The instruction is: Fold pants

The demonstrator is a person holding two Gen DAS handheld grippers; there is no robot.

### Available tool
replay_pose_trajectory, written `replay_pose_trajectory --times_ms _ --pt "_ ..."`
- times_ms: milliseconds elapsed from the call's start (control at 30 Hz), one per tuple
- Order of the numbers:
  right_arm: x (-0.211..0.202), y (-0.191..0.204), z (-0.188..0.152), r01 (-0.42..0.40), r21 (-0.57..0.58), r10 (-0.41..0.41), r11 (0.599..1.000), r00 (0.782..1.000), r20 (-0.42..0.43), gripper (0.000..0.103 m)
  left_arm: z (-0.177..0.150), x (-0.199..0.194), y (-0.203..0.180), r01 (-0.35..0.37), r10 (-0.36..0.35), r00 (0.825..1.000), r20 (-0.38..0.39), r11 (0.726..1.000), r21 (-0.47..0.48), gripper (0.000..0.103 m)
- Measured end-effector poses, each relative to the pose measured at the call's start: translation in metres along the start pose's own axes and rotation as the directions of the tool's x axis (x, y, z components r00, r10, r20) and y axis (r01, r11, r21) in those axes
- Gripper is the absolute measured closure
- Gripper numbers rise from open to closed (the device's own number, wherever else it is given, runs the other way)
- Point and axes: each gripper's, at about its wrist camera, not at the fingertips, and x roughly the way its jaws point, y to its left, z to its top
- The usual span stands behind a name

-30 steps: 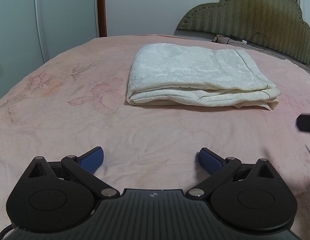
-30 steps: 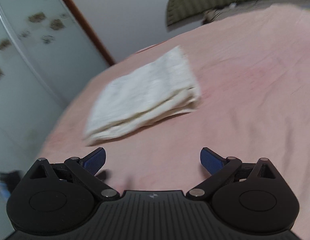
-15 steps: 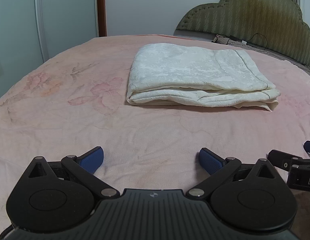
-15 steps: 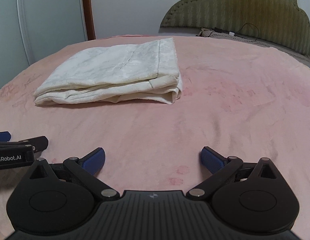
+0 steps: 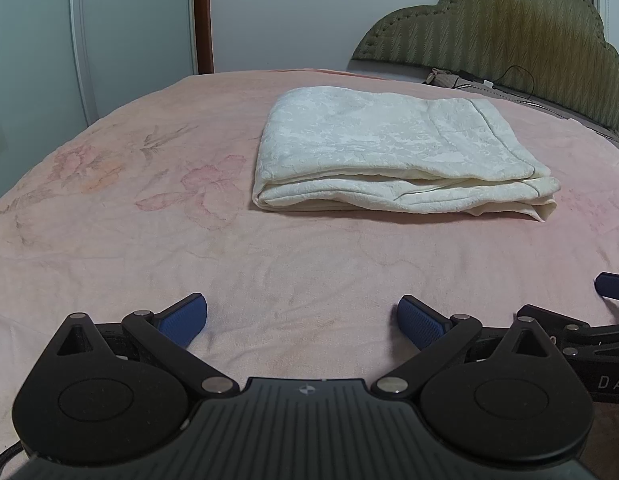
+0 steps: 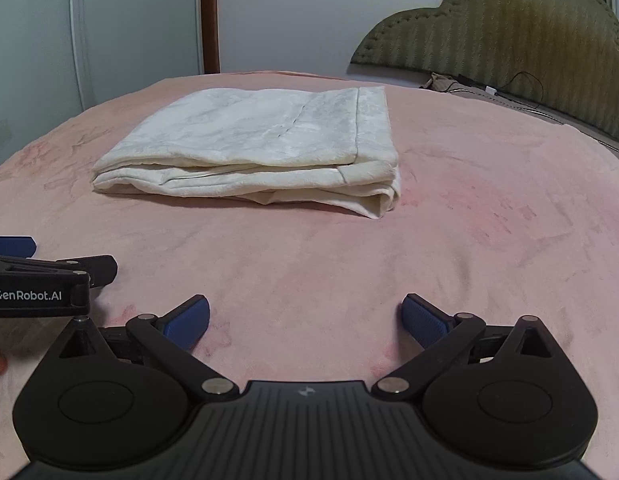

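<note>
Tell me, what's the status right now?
Left gripper and right gripper open, empty, low over the bed. Pants folded, untouched. Nothing in the way.

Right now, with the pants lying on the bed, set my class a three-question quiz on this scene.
1. True or false: the cream, patterned folded pants lie on the pink floral bedspread.
2. The left tongs are: A open, B shut on cloth.
3. Fill in: the right tongs hold ____.

Key: 1 true; 2 A; 3 nothing.
</note>
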Motion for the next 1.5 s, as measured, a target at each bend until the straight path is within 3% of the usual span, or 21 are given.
replay_pose_trajectory --times_ms 100,467,1500 --pt "-0.001 -0.003 -0.001 -0.009 0.014 0.01 1.0 1.0 -0.002 0.0 0.0 -0.002 0.003 -0.001 0.001 1.0 0.007 1.0 -0.014 0.0" --pt "-0.002 -0.002 -0.002 -0.016 0.011 0.016 1.0 1.0 -0.003 0.0 0.004 -0.004 0.025 -0.12 0.121 0.992 0.03 0.993 -0.011 0.0" --pt "-0.001 0.001 -0.003 0.009 0.031 -0.009 0.999 1.0 -0.007 0.0 0.001 -0.002 0.03 -0.089 0.089 0.996 0.007 0.996 -0.032 0.0"
